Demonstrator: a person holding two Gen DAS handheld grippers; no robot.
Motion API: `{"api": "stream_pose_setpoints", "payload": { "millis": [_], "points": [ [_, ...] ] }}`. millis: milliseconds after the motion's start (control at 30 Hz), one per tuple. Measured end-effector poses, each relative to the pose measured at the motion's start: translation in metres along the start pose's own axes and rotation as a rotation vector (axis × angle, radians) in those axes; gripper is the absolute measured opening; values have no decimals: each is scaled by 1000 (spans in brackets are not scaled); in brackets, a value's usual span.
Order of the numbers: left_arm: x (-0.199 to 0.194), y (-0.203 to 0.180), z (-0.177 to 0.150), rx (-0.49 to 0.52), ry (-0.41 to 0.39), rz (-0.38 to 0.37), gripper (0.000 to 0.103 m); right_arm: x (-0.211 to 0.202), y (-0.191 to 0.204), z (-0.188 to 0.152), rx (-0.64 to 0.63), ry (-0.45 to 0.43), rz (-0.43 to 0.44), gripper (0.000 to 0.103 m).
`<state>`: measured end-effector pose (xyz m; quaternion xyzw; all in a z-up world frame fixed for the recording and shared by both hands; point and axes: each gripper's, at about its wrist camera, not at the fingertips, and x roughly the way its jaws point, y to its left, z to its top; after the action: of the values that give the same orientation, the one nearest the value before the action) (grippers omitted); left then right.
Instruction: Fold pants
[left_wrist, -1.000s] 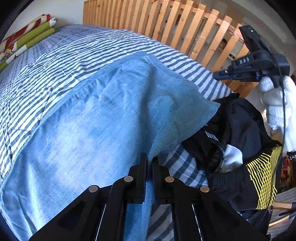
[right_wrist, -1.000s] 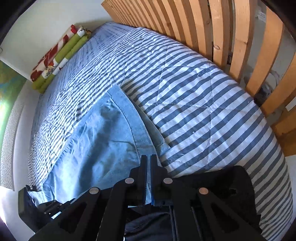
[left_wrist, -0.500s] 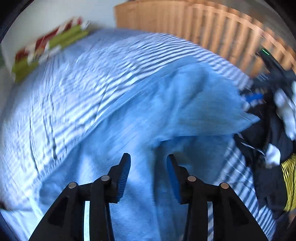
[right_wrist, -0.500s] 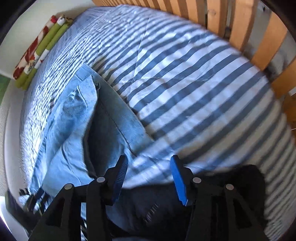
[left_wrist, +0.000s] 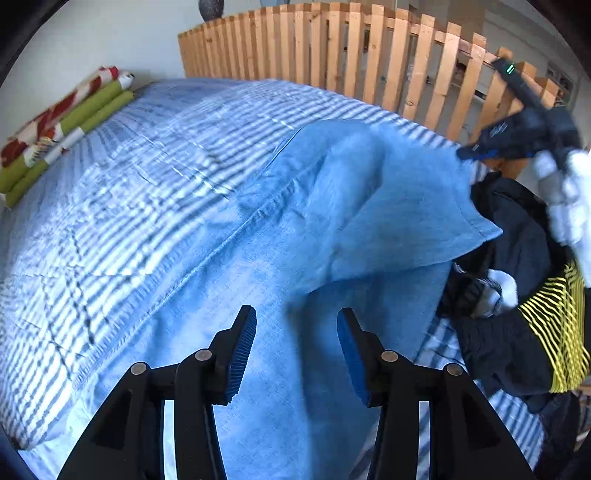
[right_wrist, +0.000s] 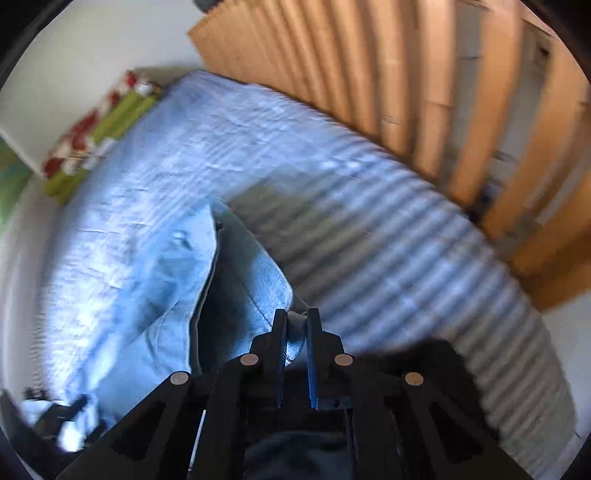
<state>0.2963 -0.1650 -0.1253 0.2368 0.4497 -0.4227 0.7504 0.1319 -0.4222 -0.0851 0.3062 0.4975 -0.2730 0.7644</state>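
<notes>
The pants (left_wrist: 295, 236) lie across the striped bed (left_wrist: 129, 192) — soft, limp denim, best taken at hems. Left gripper (left_wrist: 295, 347) fingers apart, empty; right gripper (right_wrist: 295, 328) closing on an edge.

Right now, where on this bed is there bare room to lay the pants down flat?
The striped bedspread lies bare between the jeans, the rolled cushions and the wooden slat rail. The near right corner is crowded: dark clothes are heaped beside the jeans' raised edge.
</notes>
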Motion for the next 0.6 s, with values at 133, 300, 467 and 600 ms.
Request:
{"api": "stream_pose_setpoints", "payload": {
  "millis": [133, 300, 467, 600],
  "points": [
    [-13, 7, -3, -16, -15, -56, 49, 29, -11, 1, 25, 123, -30, 17],
    [-28, 38, -8, 4, -38, 64, 49, 3, 3, 21, -33, 16, 107, 53],
    [0, 77, -7, 7, 41, 200, 50, 39, 42, 42, -97, 93, 100, 61],
    [20, 79, -10, 37, 75, 197, 44, 71, 49, 49, -52, 141, 114, 61]
  ]
}}
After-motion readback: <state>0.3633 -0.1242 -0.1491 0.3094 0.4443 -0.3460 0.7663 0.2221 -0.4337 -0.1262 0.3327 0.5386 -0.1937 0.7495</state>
